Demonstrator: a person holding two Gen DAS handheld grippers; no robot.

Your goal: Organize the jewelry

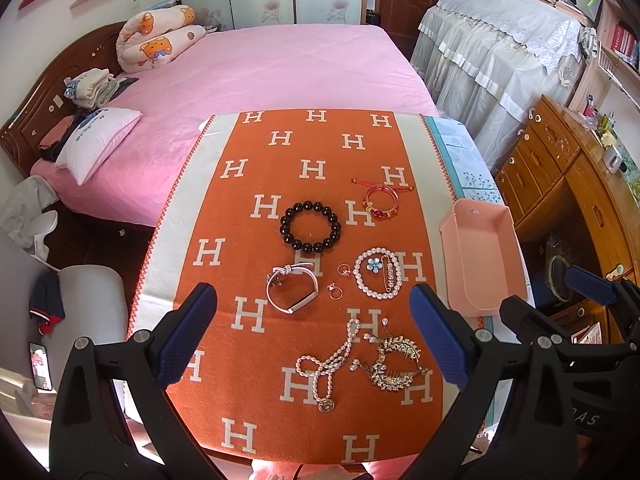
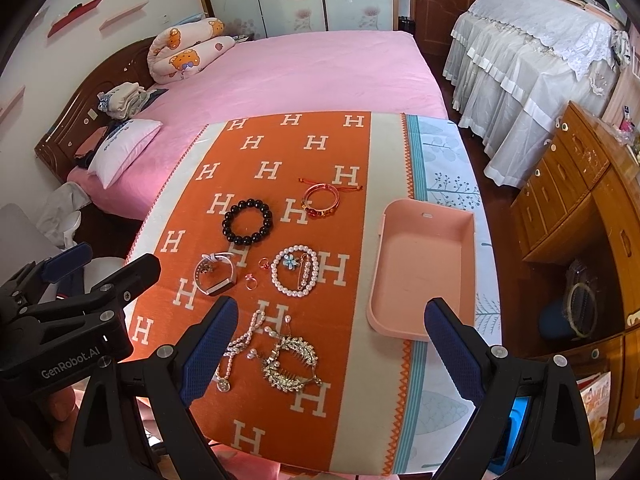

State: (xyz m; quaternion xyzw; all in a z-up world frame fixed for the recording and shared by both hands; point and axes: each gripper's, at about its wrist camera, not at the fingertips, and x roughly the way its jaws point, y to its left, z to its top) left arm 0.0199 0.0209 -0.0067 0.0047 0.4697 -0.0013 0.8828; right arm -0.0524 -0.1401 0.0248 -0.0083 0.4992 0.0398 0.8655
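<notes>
Jewelry lies on an orange H-patterned cloth [image 1: 256, 240]. A black bead bracelet [image 1: 310, 227] [image 2: 247, 221], a red bangle [image 1: 380, 202] [image 2: 321, 201], a pearl bracelet with a blue flower brooch and a pin [image 1: 377, 273] [image 2: 295, 270], a white watch band [image 1: 291, 288] [image 2: 215, 276], two small rings [image 1: 336, 291] [image 2: 251, 281], a pearl necklace [image 1: 332, 364] [image 2: 236, 350] and a gold hair comb [image 1: 394, 364] [image 2: 291, 364]. An empty pink tray [image 1: 484, 264] [image 2: 424, 268] stands to the right. My left gripper [image 1: 312, 340] and right gripper [image 2: 332, 352] are open, empty, above the near edge.
The cloth covers a small table [image 2: 448, 168] beside a pink bed [image 1: 260, 64]. A wooden dresser [image 1: 568, 184] stands at the right. A lace-covered piece of furniture [image 1: 500, 52] is at the back right. A grey chair [image 1: 88, 292] is at the left.
</notes>
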